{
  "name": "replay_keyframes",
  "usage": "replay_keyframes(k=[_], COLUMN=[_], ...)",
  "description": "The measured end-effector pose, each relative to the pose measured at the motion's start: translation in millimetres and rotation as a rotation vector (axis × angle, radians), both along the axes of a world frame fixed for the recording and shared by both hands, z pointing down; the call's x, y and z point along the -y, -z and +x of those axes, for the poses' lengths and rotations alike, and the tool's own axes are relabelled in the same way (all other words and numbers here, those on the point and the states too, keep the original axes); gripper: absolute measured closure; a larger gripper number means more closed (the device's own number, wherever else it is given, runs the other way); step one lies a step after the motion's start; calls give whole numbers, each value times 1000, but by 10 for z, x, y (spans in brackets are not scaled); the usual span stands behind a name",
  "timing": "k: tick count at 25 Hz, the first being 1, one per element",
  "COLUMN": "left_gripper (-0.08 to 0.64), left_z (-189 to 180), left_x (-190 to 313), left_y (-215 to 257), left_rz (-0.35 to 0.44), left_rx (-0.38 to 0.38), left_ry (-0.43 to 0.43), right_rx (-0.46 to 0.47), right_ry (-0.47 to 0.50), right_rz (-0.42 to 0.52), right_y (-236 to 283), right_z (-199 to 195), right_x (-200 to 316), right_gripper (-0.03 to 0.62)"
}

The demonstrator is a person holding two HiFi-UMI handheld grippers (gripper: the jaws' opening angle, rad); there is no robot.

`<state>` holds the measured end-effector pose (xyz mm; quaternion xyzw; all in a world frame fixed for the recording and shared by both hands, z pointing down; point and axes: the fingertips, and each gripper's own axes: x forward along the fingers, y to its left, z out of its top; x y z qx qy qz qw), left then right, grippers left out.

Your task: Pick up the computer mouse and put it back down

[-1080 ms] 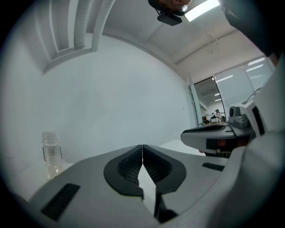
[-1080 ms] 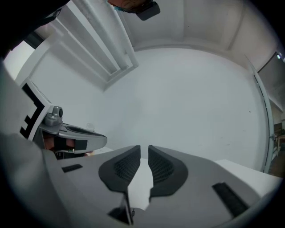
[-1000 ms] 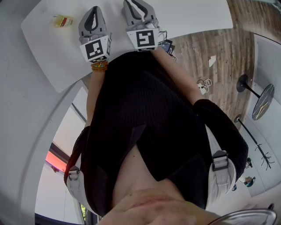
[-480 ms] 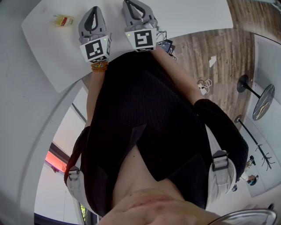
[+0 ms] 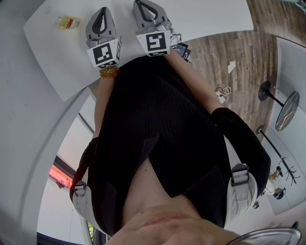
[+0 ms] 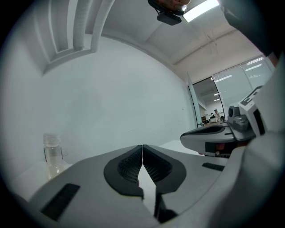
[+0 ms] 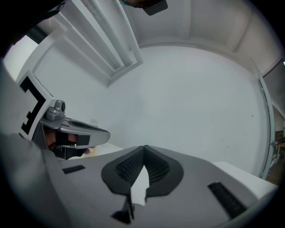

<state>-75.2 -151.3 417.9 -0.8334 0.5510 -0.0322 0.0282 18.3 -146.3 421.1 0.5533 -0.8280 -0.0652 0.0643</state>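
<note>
No computer mouse shows in any view. In the head view both grippers rest side by side over the white table (image 5: 210,16), just beyond the person's black-clad torso. My left gripper (image 5: 102,9) is shut, its ribbed pads (image 6: 133,162) meeting at the tip with nothing between them. My right gripper (image 5: 139,2) is shut as well, its jaws closed on nothing in the right gripper view (image 7: 144,147). Each gripper sees the other beside it: the right gripper (image 6: 209,133) and the left gripper (image 7: 75,131).
A small clear bottle (image 5: 68,22) with a yellow and red label stands on the table to the left of the grippers, and shows as the bottle (image 6: 52,153) in the left gripper view. A dark bundle with cords (image 5: 180,48) hangs at the table's near edge. Wooden floor (image 5: 239,48) lies to the right.
The right gripper's jaws have drawn together and its marker cube has tilted slightly. The left gripper has kept still.
</note>
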Motion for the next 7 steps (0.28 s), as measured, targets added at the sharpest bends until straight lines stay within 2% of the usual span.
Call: replay_keyframes(k=[7], left_gripper=[546], left_z=[19], left_x=[-12], left_y=[5], left_rz=[0], left_rx=[-4], left_ry=[1], right_rx=[9], right_ry=[2], right_rz=[2], right_y=[35], right_z=[20], right_x=[-17], right_gripper=[566])
